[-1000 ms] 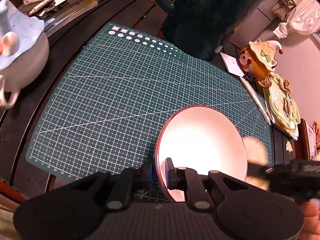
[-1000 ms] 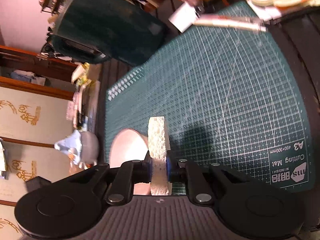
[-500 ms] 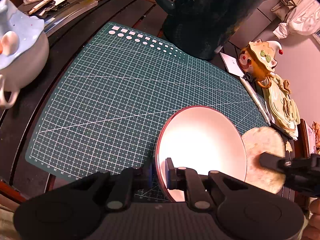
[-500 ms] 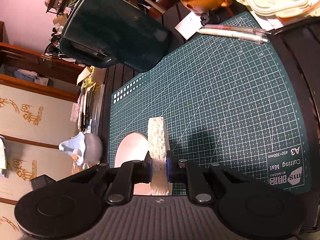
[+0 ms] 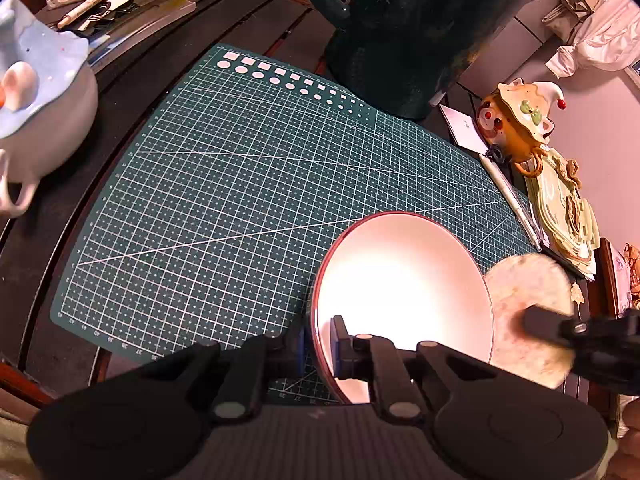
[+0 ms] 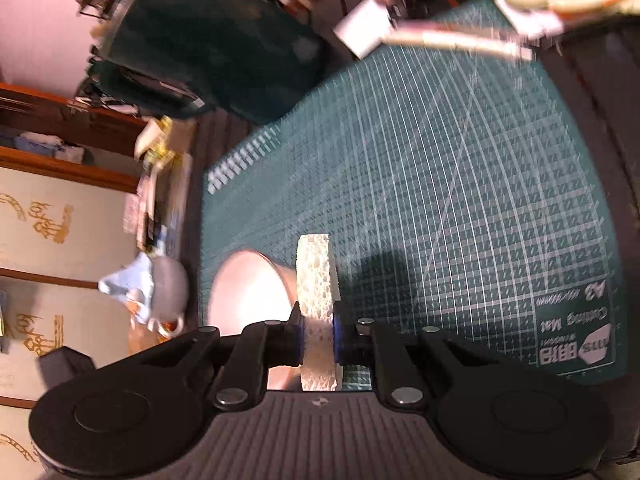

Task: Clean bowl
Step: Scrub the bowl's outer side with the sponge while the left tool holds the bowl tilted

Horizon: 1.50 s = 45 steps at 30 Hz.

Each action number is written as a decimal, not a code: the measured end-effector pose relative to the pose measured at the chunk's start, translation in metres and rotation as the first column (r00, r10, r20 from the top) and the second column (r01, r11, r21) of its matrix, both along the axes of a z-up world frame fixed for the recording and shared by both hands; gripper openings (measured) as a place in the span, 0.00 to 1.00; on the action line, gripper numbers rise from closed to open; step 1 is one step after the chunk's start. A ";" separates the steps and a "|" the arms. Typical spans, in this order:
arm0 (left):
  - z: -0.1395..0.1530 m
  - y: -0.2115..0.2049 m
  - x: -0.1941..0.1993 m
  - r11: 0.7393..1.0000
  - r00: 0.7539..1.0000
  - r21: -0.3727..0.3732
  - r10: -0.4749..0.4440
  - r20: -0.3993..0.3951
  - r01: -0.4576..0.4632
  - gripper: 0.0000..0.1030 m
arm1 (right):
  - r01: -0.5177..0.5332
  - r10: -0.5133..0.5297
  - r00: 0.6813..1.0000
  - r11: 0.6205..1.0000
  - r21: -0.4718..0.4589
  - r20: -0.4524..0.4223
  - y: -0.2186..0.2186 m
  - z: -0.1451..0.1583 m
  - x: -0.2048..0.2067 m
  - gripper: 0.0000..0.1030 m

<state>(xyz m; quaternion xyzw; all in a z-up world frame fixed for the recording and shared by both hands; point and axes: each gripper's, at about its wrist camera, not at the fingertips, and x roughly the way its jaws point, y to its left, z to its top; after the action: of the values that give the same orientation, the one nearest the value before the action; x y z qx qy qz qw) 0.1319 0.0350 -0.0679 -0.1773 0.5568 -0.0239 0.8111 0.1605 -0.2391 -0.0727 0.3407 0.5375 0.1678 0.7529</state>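
A white bowl with a dark red rim is tilted up over the green cutting mat. My left gripper is shut on its near rim, one pad inside and one outside. A round pale sponge hangs just outside the bowl's right edge, pinched by my right gripper, and it looks blurred. In the right wrist view my right gripper is shut on the sponge, seen edge-on, and the bowl lies to its left.
A large dark green pitcher stands at the mat's far edge. A pale blue lidded pot sits left of the mat. On the right lie a clown figurine, a pen and stacked cream lids.
The sponge has stayed at the bowl's right edge and shifted slightly, sharp half a second ago and blurred now. The right wrist view has swung and blurred again. The left gripper and bowl have not moved.
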 end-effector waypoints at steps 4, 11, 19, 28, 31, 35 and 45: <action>0.000 0.001 0.001 1.000 1.000 0.001 -0.003 0.001 0.003 0.11 | -0.002 0.002 1.000 1.000 -0.009 0.020 0.001 0.004 -0.001 0.12; 0.000 0.000 0.000 1.000 1.000 0.004 -0.004 0.003 0.004 0.11 | -0.032 0.030 0.994 0.999 -0.017 -0.102 0.011 -0.034 0.008 0.12; 0.000 0.000 0.001 1.000 1.000 0.002 -0.005 0.002 0.005 0.11 | -0.007 0.007 1.000 1.000 -0.009 -0.017 0.002 -0.006 -0.001 0.12; 0.001 -0.001 0.001 1.000 1.000 0.005 -0.006 0.002 0.006 0.11 | -0.010 0.010 1.000 1.000 -0.019 -0.015 0.006 -0.010 0.002 0.12; 0.001 -0.002 0.001 1.000 1.000 0.004 -0.006 0.002 0.006 0.11 | -0.025 0.024 0.998 0.999 -0.028 -0.056 0.011 -0.024 0.005 0.12; 0.001 -0.001 0.000 1.000 1.000 0.002 -0.005 0.002 0.005 0.11 | -0.042 0.038 0.996 0.998 -0.041 -0.085 0.016 -0.034 0.007 0.12; 0.006 0.009 -0.005 0.991 0.996 -0.096 0.085 -0.041 -0.089 0.21 | -0.036 0.033 0.997 0.999 -0.040 -0.067 0.014 -0.030 0.006 0.12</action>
<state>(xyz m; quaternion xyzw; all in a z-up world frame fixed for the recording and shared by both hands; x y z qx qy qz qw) 0.1272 0.0444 -0.0624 -0.2413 0.5615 -0.0126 0.7914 0.1665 -0.2253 -0.1026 0.3212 0.5712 0.1586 0.7385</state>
